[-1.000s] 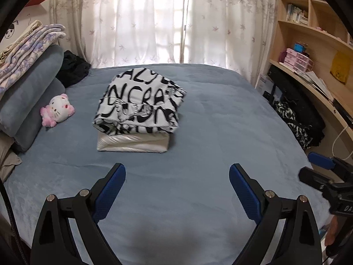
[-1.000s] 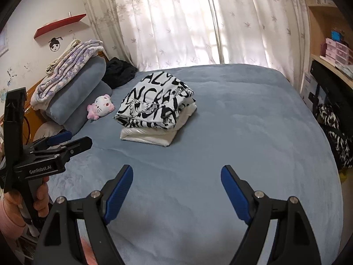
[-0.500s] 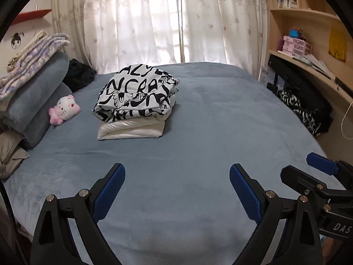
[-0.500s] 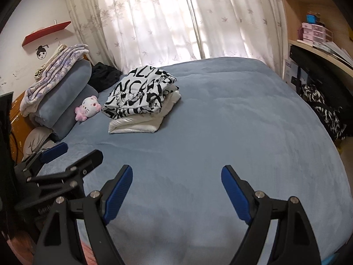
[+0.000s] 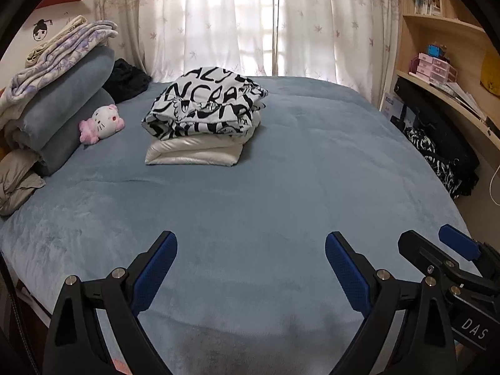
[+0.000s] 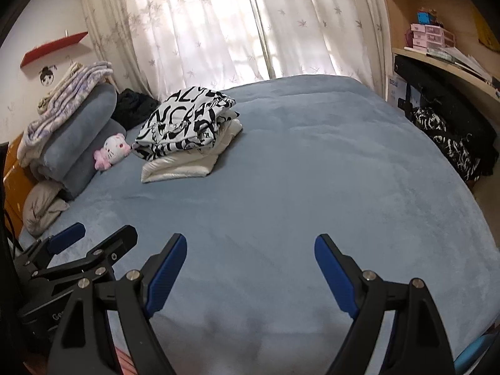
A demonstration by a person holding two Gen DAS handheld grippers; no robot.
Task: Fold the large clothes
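Both grippers have pulled back toward the near edge of the bed [image 5: 250,206] vs a second ago; more blue blanket now shows in front of them. Left gripper [image 5: 251,270] jaws spread wide, nothing between them. Right gripper [image 6: 250,273] same: wide apart, empty, hovering over the blanket. They sit closer side by side than before.

Folded black-and-white printed garment [image 5: 204,106] lies on top of a folded cream garment [image 5: 193,154], mid-bed toward the left, well apart from both grippers; stack unchanged. Pink plush cat [image 5: 101,123] just left of it, against rolled grey bedding [image 5: 67,109]. Curtains [image 5: 268,22] behind.
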